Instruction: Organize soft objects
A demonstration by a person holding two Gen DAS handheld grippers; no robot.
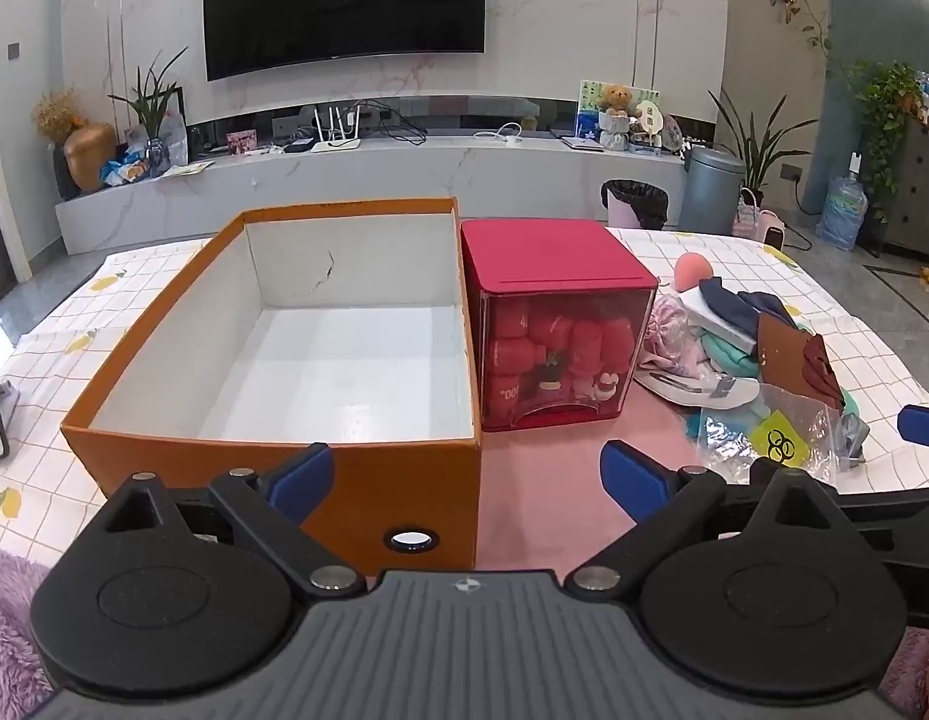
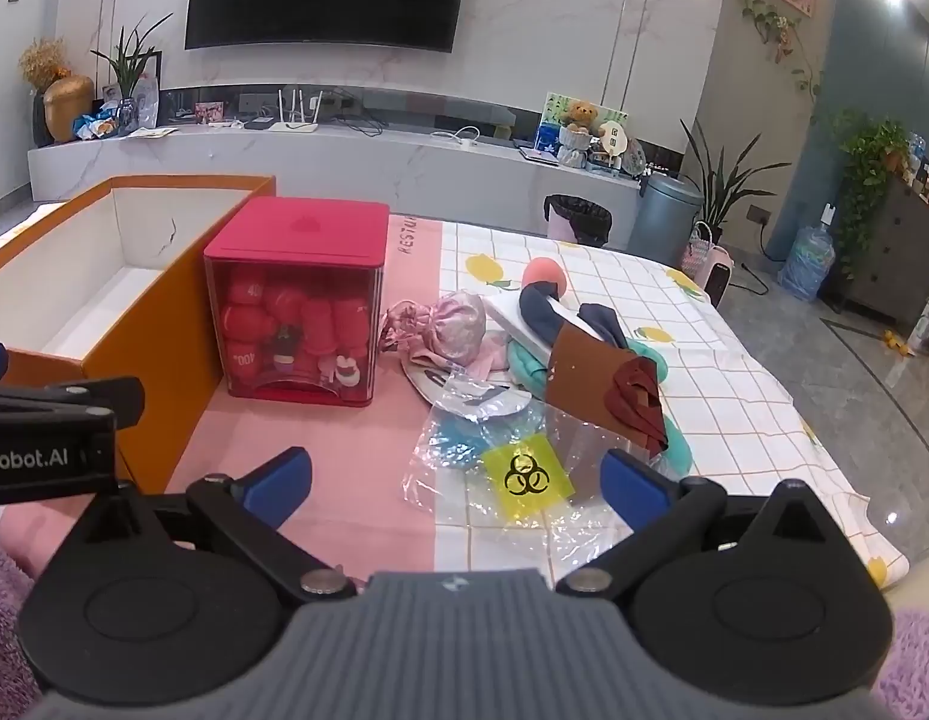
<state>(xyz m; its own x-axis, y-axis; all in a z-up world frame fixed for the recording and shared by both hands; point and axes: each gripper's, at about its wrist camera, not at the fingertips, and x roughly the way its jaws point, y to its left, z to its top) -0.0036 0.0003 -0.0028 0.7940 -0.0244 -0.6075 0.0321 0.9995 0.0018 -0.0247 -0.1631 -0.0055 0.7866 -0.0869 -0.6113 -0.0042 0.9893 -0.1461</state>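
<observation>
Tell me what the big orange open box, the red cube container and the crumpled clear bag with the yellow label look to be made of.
Big orange open box: likely cardboard, matte orange outside, white inside, with a crack-like crease on its far wall.
Red cube container: seemingly hard plastic, opaque lid, glossy see-through walls showing red items inside.
Crumpled clear bag with the yellow label: thin plastic film, wrinkled and shiny.

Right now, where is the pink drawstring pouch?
In the right wrist view the pink drawstring pouch lies on the table, just right of the red box, at the pile's left edge.
</observation>
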